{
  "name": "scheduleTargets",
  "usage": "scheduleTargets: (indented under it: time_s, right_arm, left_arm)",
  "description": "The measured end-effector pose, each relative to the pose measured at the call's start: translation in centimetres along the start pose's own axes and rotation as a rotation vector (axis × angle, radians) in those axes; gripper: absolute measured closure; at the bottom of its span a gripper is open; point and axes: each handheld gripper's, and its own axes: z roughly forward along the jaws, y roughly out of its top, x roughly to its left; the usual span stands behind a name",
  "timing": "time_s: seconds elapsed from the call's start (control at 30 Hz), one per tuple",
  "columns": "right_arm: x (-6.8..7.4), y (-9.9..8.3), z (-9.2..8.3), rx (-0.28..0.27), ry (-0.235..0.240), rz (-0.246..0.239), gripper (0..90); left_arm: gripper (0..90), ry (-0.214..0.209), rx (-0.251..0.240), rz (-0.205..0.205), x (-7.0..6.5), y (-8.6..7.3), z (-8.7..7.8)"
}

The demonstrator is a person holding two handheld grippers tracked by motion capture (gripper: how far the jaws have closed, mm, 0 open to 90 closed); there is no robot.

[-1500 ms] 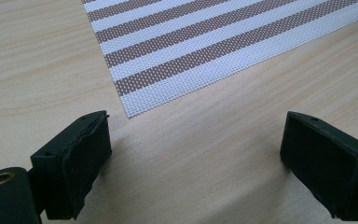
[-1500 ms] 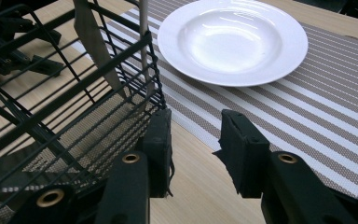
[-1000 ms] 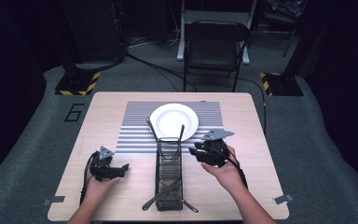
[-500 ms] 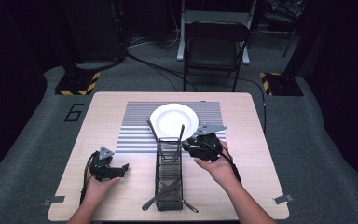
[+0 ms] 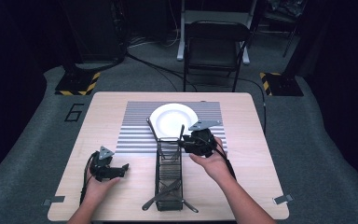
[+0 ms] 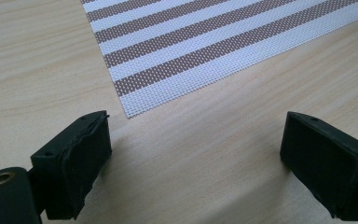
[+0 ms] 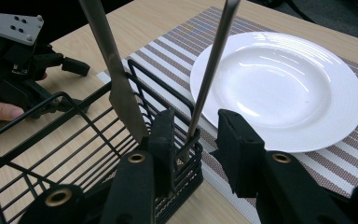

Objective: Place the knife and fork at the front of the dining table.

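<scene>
Reaching into the far end of the wire rack [image 5: 169, 175], the right gripper [image 7: 193, 140] has its two fingers [image 7: 161, 140] set on each side of a thin metal handle [image 7: 209, 70]. It may be a fork or a spoon — the working end is down in the rack, so I cannot tell which. The fingers are partly spread. A small gap shows on both sides of the handle, so they are around it but not pinching it.

The handle stands up out of the rack and leans toward the white plate [image 7: 279, 84]. Its long side runs from low between the fingers up and away. Just beside it, on the other side of one finger, stands a knife [image 7: 116, 88], also leaning up out of the rack. It is very close, so a squeeze could bump it.

The rack lies on the wooden surface [image 5: 256, 140] with its far end at the edge of the striped mat [image 5: 135, 126], near the plate.

The left gripper [image 5: 106, 169] sits well apart, low over the surface on the other side of the rack. Its fingers [image 6: 77, 158] are spread wide with nothing between them — just bare wood and a mat corner ahead. The right hand is the near one, so the pick looks like its job.
</scene>
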Motion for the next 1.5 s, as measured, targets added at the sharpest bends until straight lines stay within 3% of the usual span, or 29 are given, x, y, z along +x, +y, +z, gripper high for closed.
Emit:
scheduleTargets:
  time_s: [0.37,0.53,0.83,1.0,1.5]
  right_arm:
    - [0.3,0.3,0.7,0.007,0.001,-0.028,77.3]
    - [0.6,0.5,0.5,0.001,-0.020,-0.047,83.0]
    - [1.4,0.6,0.7,-0.003,0.001,-0.065,84.6]
    - [1.8,0.5,1.2,0.014,0.006,-0.096,85.4]
    - [2.5,0.3,2.3,0.050,0.007,-0.118,84.9]
  left_arm:
    - [8.6,0.002,-0.007,-0.002,0.0,0.0,0.1]
    - [8.5,0.003,-0.001,0.006,0.0,0.0,0.0]
    - [8.5,0.003,-0.007,-0.003,0.0,0.0,0.1]
    - [8.5,0.000,0.001,-0.001,0.0,0.0,0.0]
    - [8.5,-0.001,0.007,0.008,0.1,0.0,0.0]
